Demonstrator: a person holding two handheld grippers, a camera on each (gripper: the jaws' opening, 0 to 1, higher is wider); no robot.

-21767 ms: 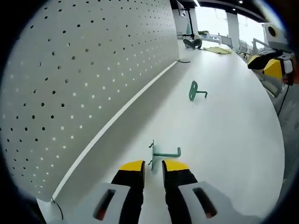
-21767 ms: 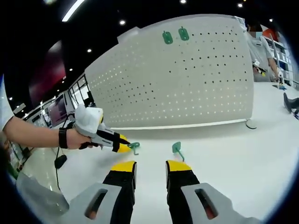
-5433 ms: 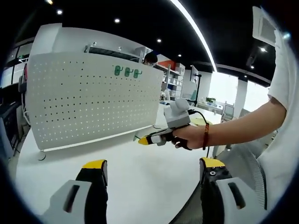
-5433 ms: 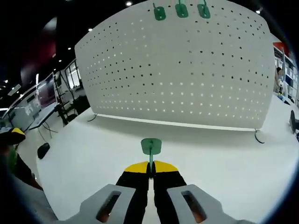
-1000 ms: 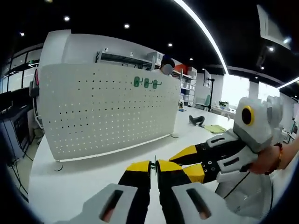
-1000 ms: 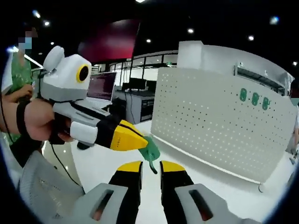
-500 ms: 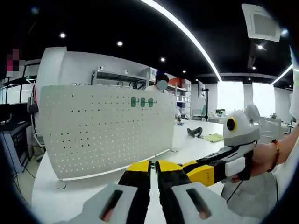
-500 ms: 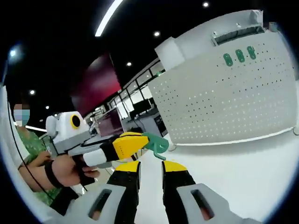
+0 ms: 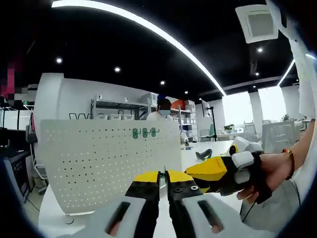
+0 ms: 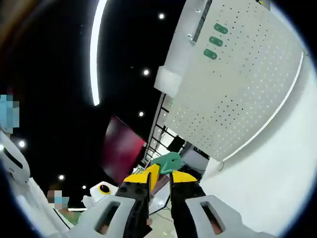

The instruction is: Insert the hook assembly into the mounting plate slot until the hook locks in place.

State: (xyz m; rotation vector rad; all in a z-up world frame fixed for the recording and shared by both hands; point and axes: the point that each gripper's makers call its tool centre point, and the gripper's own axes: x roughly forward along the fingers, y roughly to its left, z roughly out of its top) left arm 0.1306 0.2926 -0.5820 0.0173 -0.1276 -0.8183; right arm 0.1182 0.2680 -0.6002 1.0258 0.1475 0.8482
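Left gripper view, nearest first: the left gripper [image 9: 164, 176] has its yellow-tipped jaws drawn almost together, and a thin sliver rising between the tips suggests the hook's stem is pinched there, though too little shows to be sure. Just beside it on the right is the right gripper [image 9: 210, 169], held in the person's hand [image 9: 267, 171], its yellow tip touching or nearly touching the left one. Half a second ago that gripper reached in lower and longer across the picture; now it sits higher and foreshortened, so the two tools have swung relative to each other.

Right gripper view shows the same thing from the other side. The right gripper [image 10: 159, 175] has its jaws narrowly parted, and the green hook assembly [image 10: 168, 161] sits right at their tips with the left gripper [image 10: 143, 176] coming in from the left. I cannot tell which tool carries the hook. A moment ago the hook stood clear of the right jaws, gripped in the left tip; now it lies between them, and the view has rolled steeply, so this looks like a hand-to-hand regrasp under way.

Farther off stands the white pegboard mounting plate [image 9: 99, 158], with three green hooks [image 9: 144, 132] already seated in a row near its top edge. The fourth is well apart from the board, so insertion is yet to come.
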